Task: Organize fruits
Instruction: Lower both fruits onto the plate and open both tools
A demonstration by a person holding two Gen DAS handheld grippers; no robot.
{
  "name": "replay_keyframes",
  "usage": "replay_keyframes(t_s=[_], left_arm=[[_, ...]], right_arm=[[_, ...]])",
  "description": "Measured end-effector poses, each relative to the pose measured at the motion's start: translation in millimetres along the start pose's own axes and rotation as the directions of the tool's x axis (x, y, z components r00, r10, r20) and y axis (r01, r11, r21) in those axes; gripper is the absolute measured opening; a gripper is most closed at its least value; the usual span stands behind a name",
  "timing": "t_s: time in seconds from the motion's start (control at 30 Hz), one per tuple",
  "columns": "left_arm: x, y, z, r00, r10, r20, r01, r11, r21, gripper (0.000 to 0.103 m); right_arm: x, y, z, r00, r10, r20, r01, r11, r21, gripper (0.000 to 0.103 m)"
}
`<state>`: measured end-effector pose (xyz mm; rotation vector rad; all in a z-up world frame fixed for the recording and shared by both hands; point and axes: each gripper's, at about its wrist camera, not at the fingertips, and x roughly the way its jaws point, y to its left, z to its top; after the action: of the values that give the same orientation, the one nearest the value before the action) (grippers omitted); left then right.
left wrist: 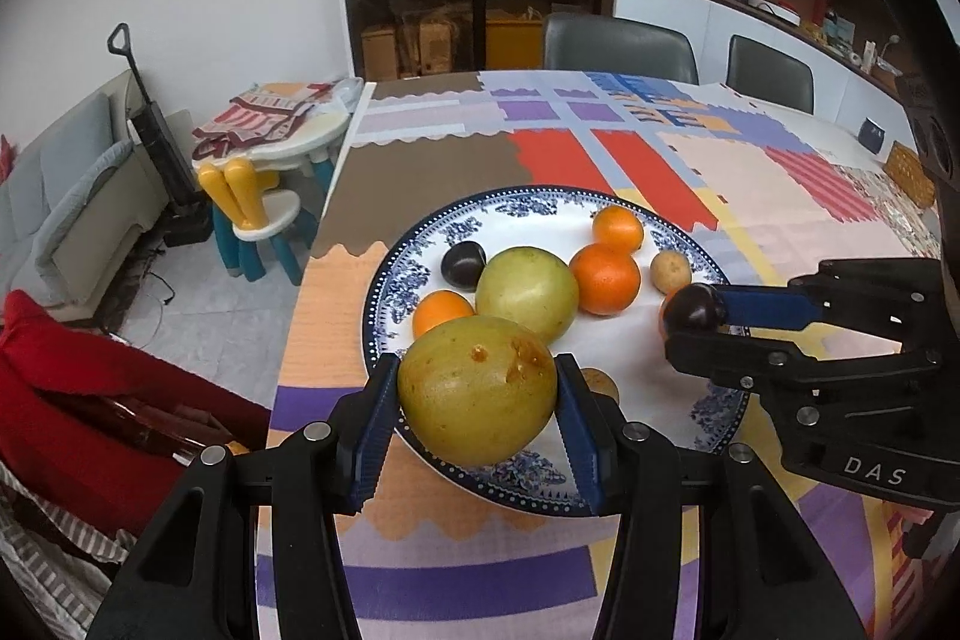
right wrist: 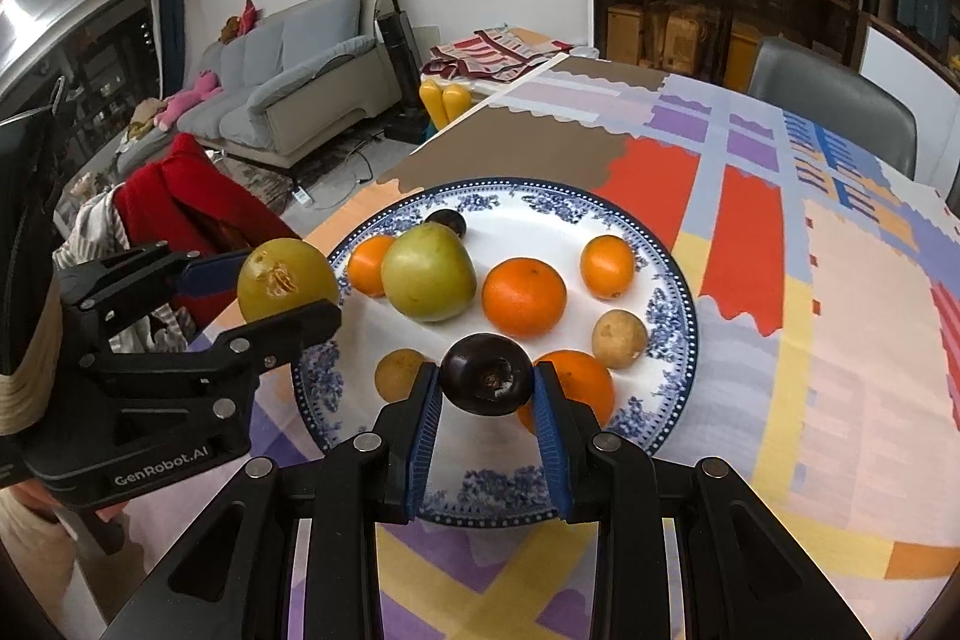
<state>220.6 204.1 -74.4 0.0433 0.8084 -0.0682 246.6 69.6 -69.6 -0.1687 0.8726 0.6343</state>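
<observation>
Two handheld grippers hang over a blue-and-white plate (right wrist: 672,280) on a patchwork tablecloth (right wrist: 840,340), each carrying a piece of fruit toward it. Left gripper (left wrist: 477,397) is clamped on a large yellow-green fruit (left wrist: 477,391) with brown scars on its skin, its blue pads (left wrist: 375,418) pressing the fruit's two sides so that the round body sits cradled across its widest part. From the right wrist view that fruit hangs at the plate's left rim, above the cloth rather than on the china.

Right gripper (right wrist: 487,388) is closed nearly all the way on a small dark purple fruit (right wrist: 487,373), pinched at its flanks with the stem scar facing the camera. It hovers over the near part of the plate, between a small tan fruit (right wrist: 399,370) and an orange (right wrist: 576,382) lying behind the right finger.

Already on the plate lie a second green fruit (right wrist: 429,271), another dark purple fruit (right wrist: 447,221) behind it, three more oranges (right wrist: 523,297) and a second tan fruit (right wrist: 619,338). Like appears to sit near like, green beside green's approach path and purple still apart, which suggests the pair in hand are being brought in to join the rest.

Both tools tilt downward toward the china, a posture suited to lowering fruit gently rather than dropping it. Round fruit may roll once released, so the open white patch at the plate's near side looks the safest landing spot.
</observation>
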Motion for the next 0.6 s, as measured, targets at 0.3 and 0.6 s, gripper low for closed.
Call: replay_keyframes(t_s=[0.3,0.6], left_arm=[[-3.3,-5.2,7.5,1.000,0.015,0.020,-0.015,1.000,0.013,0.059],[-37.8,-28.6,10.5,0.995,0.067,0.068,-0.066,0.998,-0.024,0.073]], right_arm=[[-0.4,-5.1,4.2,1.000,-0.024,0.019,0.024,1.000,0.016,0.047],[-38.2,-24.5,-4.6,0.994,-0.093,0.063,0.088,0.992,0.089,0.059]])
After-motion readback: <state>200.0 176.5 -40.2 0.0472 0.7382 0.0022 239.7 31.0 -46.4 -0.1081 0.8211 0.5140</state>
